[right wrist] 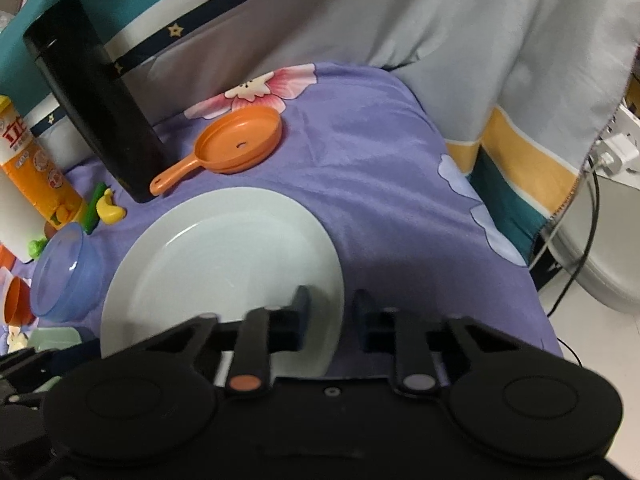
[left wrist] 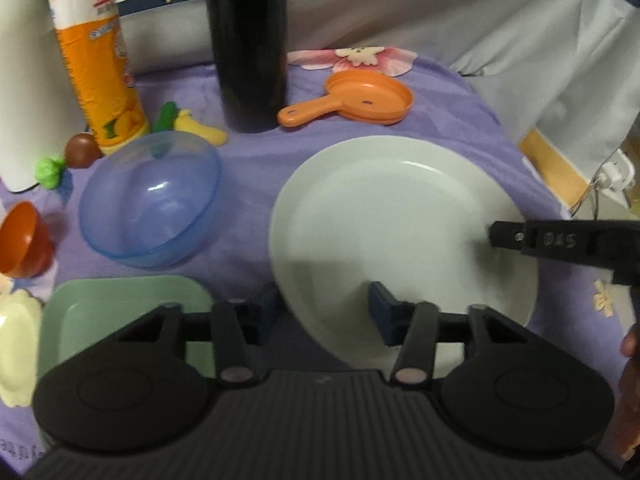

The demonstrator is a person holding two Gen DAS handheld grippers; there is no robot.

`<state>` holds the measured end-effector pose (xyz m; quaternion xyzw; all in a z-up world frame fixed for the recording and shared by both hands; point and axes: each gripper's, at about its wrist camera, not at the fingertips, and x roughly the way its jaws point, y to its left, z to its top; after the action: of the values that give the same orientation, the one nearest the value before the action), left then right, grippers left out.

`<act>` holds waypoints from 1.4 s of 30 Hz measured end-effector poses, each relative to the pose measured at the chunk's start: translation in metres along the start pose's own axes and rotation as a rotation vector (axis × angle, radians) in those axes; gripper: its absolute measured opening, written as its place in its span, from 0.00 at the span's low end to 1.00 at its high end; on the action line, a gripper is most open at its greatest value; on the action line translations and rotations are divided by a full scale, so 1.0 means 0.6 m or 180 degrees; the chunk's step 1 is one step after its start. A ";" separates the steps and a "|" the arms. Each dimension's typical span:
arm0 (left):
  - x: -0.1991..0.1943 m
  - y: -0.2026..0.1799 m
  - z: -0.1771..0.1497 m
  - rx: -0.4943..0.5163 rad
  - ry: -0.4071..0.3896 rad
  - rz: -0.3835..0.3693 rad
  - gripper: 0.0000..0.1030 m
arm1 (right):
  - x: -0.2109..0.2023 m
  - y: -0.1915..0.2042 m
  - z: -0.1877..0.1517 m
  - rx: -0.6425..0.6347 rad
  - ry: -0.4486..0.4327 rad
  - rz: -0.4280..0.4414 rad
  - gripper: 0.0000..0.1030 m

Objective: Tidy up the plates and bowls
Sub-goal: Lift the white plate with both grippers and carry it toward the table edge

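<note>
Near the front edge of the purple cloth (right wrist: 380, 184) sits the big white plate (left wrist: 384, 216), and both claws straddle its rim from opposite sides, I'd guess so it lifts level instead of tipping. The left gripper (left wrist: 320, 312) has one pad over the plate and the other outside the near-left rim, but I honestly can't tell if it's pinching yet. The right gripper (right wrist: 332, 312) is narrowed right down around the right rim, though a sliver of gap shows, so can't call that clamped either. Left of the plate is the blue bowl (left wrist: 150, 200), with a green square plate (left wrist: 120, 304) at the front-left corner. Further back are an orange toy pan (left wrist: 356, 98) and a black flask (left wrist: 248, 44), out of the way.
</note>
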<state>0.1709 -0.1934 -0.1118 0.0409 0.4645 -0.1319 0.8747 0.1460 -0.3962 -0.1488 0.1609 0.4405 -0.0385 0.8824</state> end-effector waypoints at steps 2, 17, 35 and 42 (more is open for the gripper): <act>0.001 -0.004 0.001 0.0034 -0.0042 0.0018 0.44 | 0.002 0.003 0.002 -0.0030 -0.0012 -0.0022 0.16; 0.001 0.003 0.004 0.0011 -0.0192 0.0057 0.38 | 0.006 0.015 0.002 -0.0088 -0.0008 -0.0190 0.16; -0.116 0.039 -0.019 0.0022 -0.0363 -0.0039 0.31 | -0.115 0.043 -0.056 0.0007 0.0039 -0.0230 0.16; -0.194 0.083 -0.044 -0.0016 -0.0465 0.0031 0.31 | -0.184 0.089 -0.096 -0.0021 -0.0002 -0.0062 0.16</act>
<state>0.1008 -0.1182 -0.0333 0.0312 0.3995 -0.1291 0.9070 0.0458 -0.3358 -0.0803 0.1537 0.4418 -0.0457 0.8827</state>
